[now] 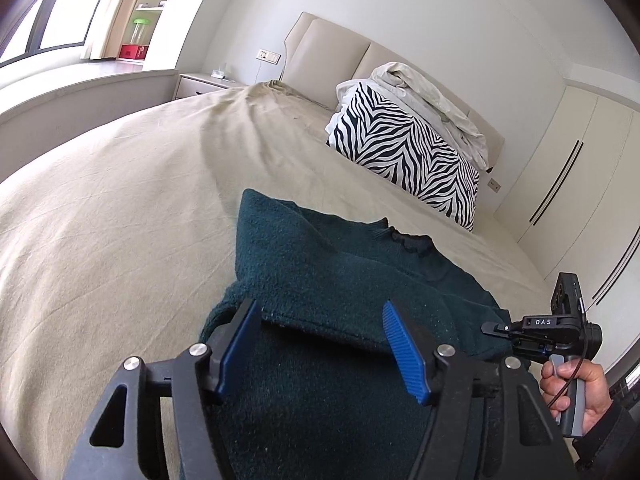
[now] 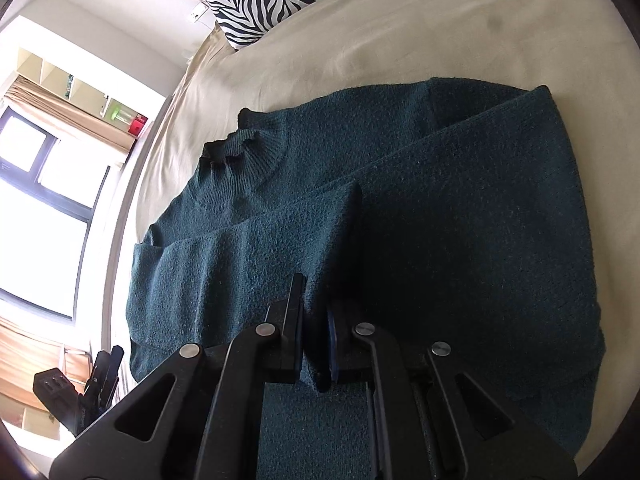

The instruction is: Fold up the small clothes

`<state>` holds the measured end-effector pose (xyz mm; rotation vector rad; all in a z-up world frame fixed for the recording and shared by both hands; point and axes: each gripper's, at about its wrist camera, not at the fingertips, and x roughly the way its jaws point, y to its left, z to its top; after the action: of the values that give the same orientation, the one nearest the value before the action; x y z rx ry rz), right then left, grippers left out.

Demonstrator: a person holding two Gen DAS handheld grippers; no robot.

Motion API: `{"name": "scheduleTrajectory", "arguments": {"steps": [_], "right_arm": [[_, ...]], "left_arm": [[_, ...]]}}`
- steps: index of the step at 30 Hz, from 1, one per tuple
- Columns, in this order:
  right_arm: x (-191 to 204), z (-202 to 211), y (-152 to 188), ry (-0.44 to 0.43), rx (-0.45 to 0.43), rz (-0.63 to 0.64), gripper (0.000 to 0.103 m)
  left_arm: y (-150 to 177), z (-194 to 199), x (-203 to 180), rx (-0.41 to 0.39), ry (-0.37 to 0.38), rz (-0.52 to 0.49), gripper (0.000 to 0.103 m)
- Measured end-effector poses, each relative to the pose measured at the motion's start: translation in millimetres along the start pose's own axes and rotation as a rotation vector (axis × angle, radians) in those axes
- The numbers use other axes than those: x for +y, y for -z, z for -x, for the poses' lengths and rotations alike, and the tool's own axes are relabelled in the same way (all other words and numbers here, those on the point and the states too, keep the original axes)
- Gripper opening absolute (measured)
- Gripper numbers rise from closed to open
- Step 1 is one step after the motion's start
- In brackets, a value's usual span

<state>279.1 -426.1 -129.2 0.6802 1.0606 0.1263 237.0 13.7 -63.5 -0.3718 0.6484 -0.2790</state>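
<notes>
The bed (image 1: pixel 100 208) lies bare across the left half and middle of the left wrist frame — wide room there for tongs to pass, with only low creases in the sheet. Toward the upper right the way is blocked by a zebra-striped pillow (image 1: pixel 408 152) standing against the headboard (image 1: pixel 320 52) with a crumpled pale blanket (image 1: pixel 424 96) piled on it, and a wardrobe (image 1: pixel 580 184) closes the right edge. At lower centre the dark green sweater (image 1: pixel 332 280) fills the near bed, and the right tongs (image 1: pixel 494 327) reach in from the lower right edge just beside it — a narrow strip of sheet is left there.
</notes>
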Motion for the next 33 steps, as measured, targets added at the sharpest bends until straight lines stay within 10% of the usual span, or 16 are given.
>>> {"name": "scheduleTrajectory", "arguments": {"steps": [11,26,33], "right_arm": [[8,-9,-10,0.071,-0.021,0.059,0.008],[-7,45,-5,-0.028,-0.183,-0.012,0.013],[39,-7,-4,-0.081,-0.085,0.082,0.033]], "left_arm": [[-14,-81,30,0.144,-0.128,0.012,0.031],[-60,-41,22,0.022,-0.160,-0.015,0.044],[-38,-122,23,0.206,-0.294,-0.156,0.062]]}}
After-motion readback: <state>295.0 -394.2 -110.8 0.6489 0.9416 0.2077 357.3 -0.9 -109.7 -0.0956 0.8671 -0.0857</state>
